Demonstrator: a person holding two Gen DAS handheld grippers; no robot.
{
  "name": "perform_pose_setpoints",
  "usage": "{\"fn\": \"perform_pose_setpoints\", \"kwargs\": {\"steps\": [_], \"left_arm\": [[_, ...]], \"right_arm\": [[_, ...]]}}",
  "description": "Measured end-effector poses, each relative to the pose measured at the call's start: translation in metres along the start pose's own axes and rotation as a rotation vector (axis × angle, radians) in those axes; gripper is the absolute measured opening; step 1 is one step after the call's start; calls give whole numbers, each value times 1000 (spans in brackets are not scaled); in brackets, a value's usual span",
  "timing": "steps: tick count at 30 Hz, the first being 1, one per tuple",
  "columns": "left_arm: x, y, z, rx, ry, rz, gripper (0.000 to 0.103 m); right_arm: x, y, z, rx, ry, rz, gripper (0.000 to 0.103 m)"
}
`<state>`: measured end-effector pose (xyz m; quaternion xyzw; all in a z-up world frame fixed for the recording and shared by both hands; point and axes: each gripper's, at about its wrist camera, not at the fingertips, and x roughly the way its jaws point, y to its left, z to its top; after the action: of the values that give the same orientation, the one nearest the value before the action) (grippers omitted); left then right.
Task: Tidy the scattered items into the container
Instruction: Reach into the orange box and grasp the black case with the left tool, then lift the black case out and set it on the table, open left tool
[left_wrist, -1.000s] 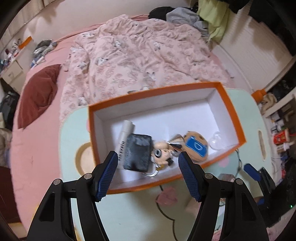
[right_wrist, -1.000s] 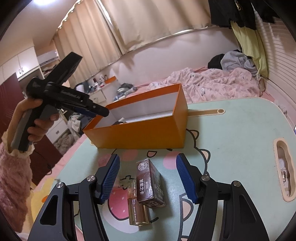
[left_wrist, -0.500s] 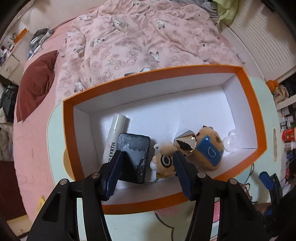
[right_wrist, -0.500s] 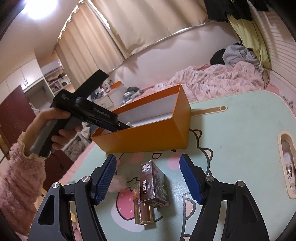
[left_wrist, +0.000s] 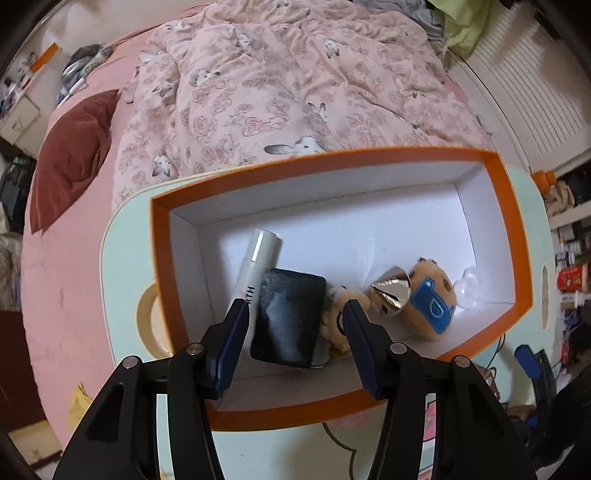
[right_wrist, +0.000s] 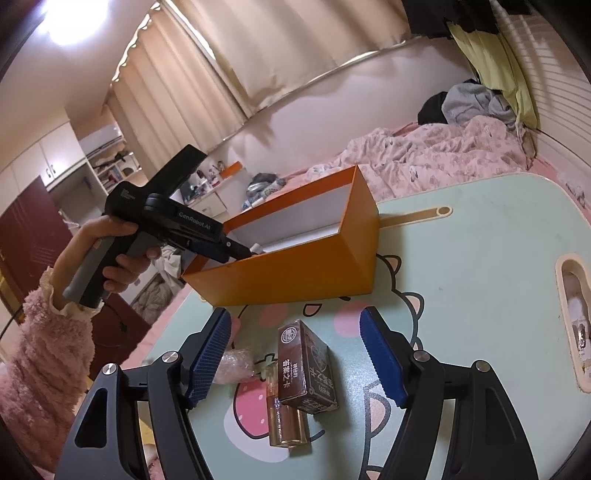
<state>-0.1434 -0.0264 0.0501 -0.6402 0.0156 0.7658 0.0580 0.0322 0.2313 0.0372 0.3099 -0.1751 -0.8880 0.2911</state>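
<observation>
Bedroom, mint tabletop (right_wrist: 480, 266) beside a pink bed (left_wrist: 295, 81). Left tongs (left_wrist: 293, 315) dipping deeper into the orange box (left_wrist: 513, 229) than a second ago, apart and empty, hovering over the black pouch (left_wrist: 288, 317) already stowed. Right tongs (right_wrist: 295, 339) spread wide, straddling the brown carton (right_wrist: 306, 365) and amber bottle (right_wrist: 282, 417), both waiting outside the box.

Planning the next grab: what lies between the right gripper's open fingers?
In the right wrist view, the right gripper frames a brown box leaning on a small amber bottle on the table.
</observation>
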Motion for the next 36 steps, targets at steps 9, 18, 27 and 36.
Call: {"fn": "perform_pose_setpoints", "kwargs": {"steps": [9, 18, 27, 36], "left_arm": [[0, 10, -4, -4, -15, -16, 54], [24, -18, -5, 99, 1, 105, 41], [14, -14, -3, 45, -67, -9, 41], [-85, -31, -71, 140, -292, -242, 41]], "right_arm": [[-1, 0, 1, 4, 4, 2, 73], [-2, -2, 0, 10, 3, 4, 73], [1, -3, -1, 14, 11, 1, 74], [2, 0, -1, 0, 12, -17, 74]]}}
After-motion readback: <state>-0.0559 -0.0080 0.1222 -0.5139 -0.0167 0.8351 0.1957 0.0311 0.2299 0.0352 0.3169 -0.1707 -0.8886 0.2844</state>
